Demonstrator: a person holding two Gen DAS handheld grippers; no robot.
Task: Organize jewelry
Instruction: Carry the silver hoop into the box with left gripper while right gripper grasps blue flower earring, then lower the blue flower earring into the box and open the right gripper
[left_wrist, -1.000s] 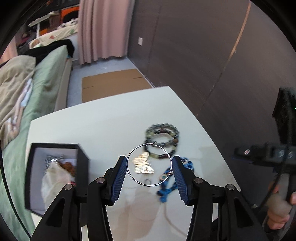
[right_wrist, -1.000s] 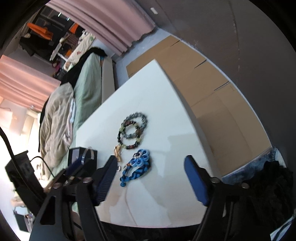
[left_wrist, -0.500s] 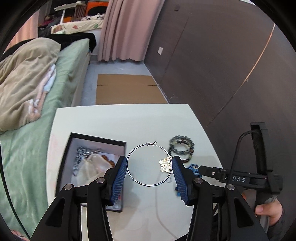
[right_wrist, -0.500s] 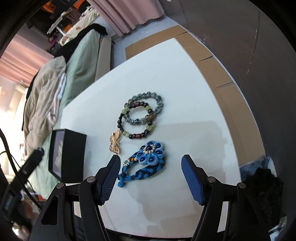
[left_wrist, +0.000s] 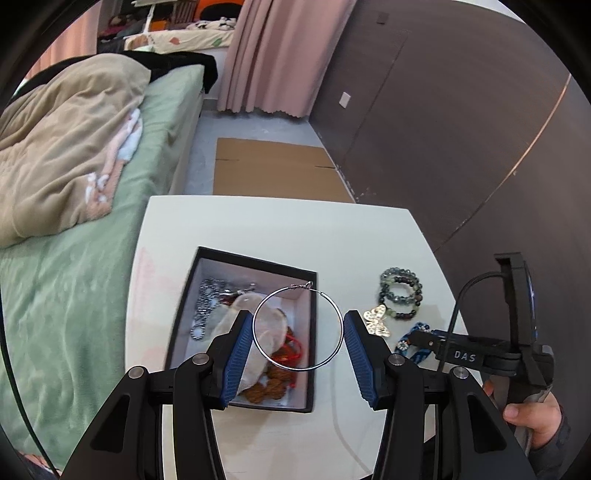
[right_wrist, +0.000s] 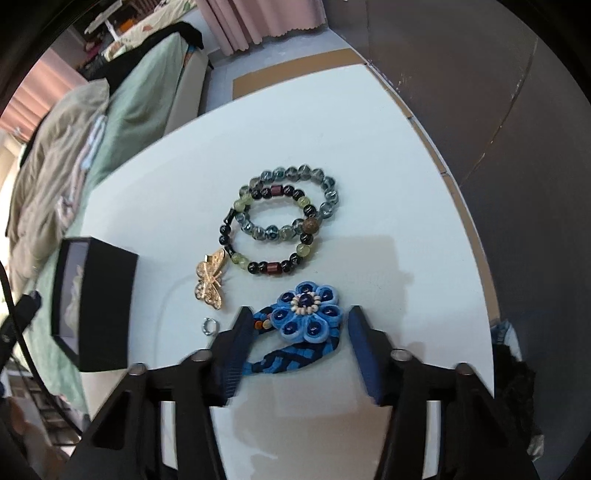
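My left gripper (left_wrist: 298, 328) is shut on a large silver hoop earring (left_wrist: 334, 306), held between its blue pads above the right part of an open black jewelry box (left_wrist: 255, 260). The box holds a silver chain (left_wrist: 202, 308), a pale pouch and red-brown beads. My right gripper (right_wrist: 298, 325) is open, its fingers on either side of a blue flower bracelet (right_wrist: 308, 314) on the white table (right_wrist: 388, 206). Two beaded bracelets (right_wrist: 280, 225), a gold butterfly brooch (right_wrist: 210, 282) and a small silver ring (right_wrist: 209, 327) lie beyond it.
The black box also shows at the left of the right wrist view (right_wrist: 96, 306). A green bed with a beige blanket (left_wrist: 66, 155) runs along the table's left side. A dark wall (left_wrist: 443, 129) stands to the right. Cardboard (left_wrist: 273, 170) lies on the floor beyond.
My left gripper carried the hoop earring leftward from over the bracelets to above the box. My right gripper moved down and forward until its fingers flank the blue flower bracelet.
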